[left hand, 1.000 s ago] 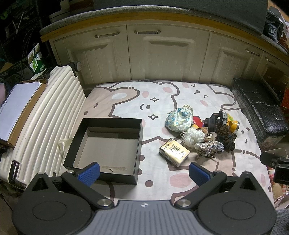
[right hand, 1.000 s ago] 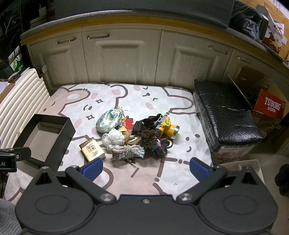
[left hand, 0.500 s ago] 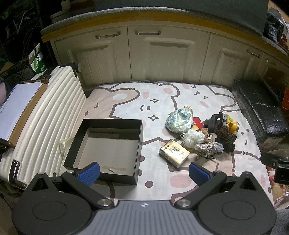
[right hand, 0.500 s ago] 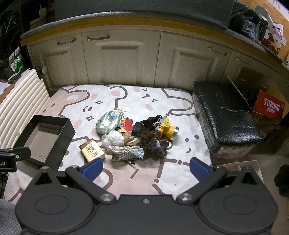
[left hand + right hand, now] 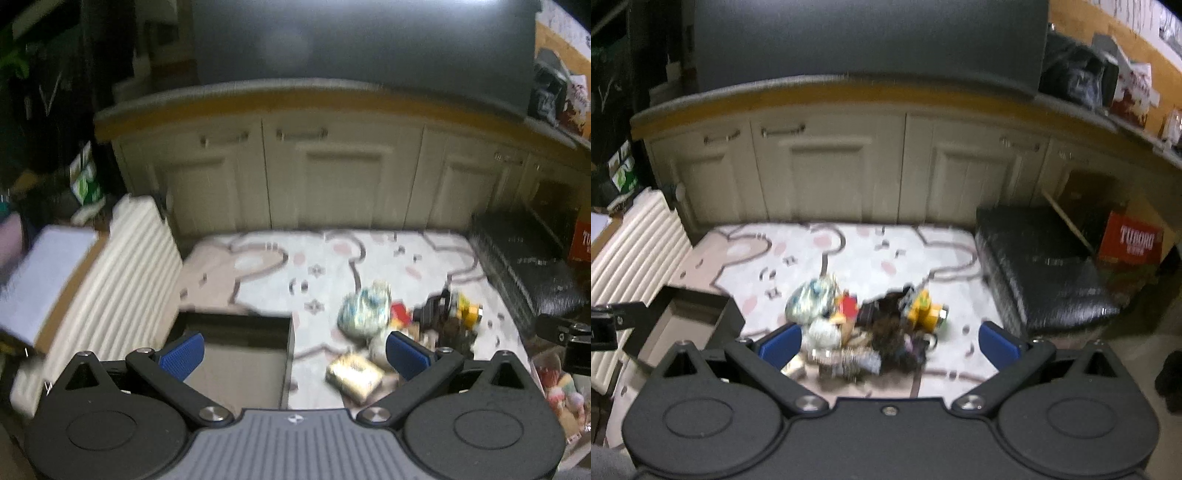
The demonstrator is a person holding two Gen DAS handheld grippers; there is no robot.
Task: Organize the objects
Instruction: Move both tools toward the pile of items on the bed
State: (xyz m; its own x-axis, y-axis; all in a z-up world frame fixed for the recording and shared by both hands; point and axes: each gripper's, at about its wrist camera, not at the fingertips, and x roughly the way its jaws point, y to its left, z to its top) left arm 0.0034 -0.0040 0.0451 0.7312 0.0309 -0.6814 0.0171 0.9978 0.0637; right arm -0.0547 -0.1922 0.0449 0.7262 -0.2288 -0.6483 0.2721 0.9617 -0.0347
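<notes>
I am holding both grippers, left [image 5: 293,350] and right [image 5: 889,343], with fingers spread wide, gripping nothing. The pile [image 5: 864,332] is lying on the mat [image 5: 871,254], beside the black box [image 5: 236,354].

Left handheld gripper [image 5: 293,352]: matte black linkage arms with silver pivot screws, two round black housings, a ribbed grey centre plate bearing a small emblem, and blue rectangular finger pads [image 5: 183,350]. Right handheld gripper [image 5: 888,341]: the same black build and blue pads [image 5: 999,344], with a smooth black centre plate
</notes>
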